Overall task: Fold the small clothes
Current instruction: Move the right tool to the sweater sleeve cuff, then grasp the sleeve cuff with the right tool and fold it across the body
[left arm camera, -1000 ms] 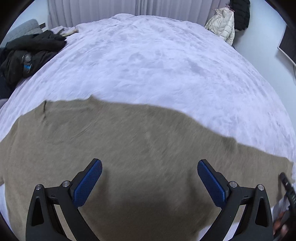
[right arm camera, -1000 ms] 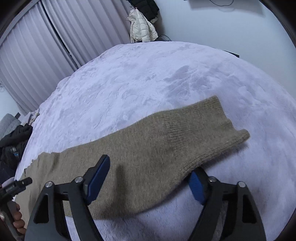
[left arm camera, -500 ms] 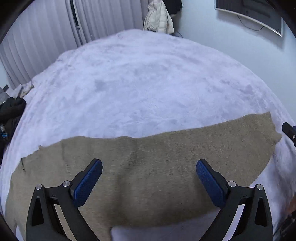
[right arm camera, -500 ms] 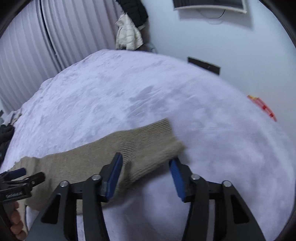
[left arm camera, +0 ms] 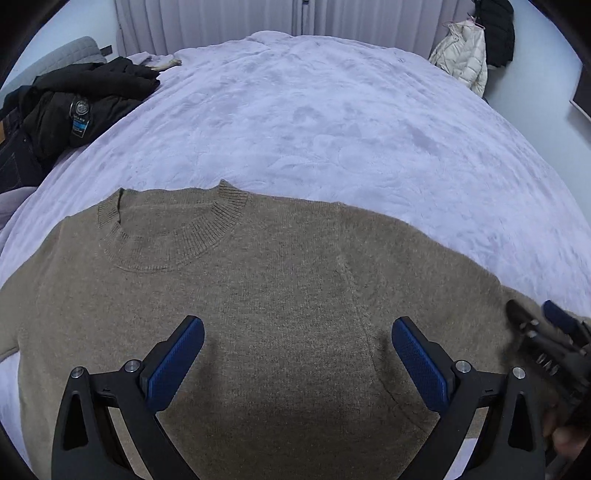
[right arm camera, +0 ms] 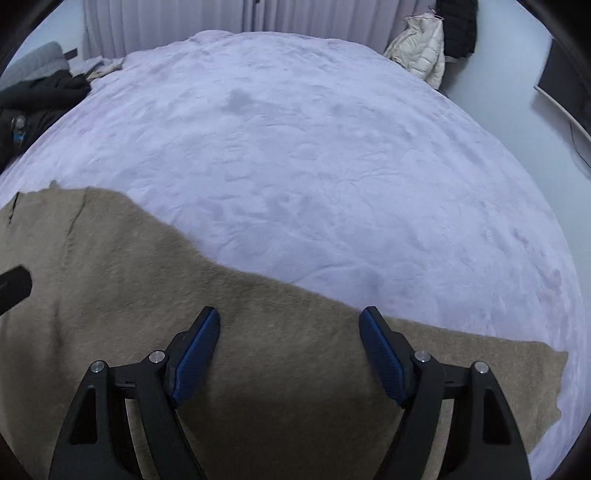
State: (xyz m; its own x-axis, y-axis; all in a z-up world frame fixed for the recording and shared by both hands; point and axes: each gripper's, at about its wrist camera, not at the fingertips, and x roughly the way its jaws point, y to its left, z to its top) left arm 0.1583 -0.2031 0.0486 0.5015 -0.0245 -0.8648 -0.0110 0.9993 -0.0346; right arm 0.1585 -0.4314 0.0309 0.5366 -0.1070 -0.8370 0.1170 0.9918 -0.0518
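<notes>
A: Risk? Sweater lies flat on the bed, collar toward the far side. Left gripper hangs wide above its chest, holding nothing. Right gripper is opening over the sleeve, nothing pinched.

B: A grab through both knit layers would likely drag the body and skew the fold. Count?

A: One sweater, two grippers, one black coat pile, one white jacket.

A lilac bed fills the room. Pleated curtains hang at twelve o'clock, a white jacket at one, dark clothes at ten, pale wall at two.
</notes>
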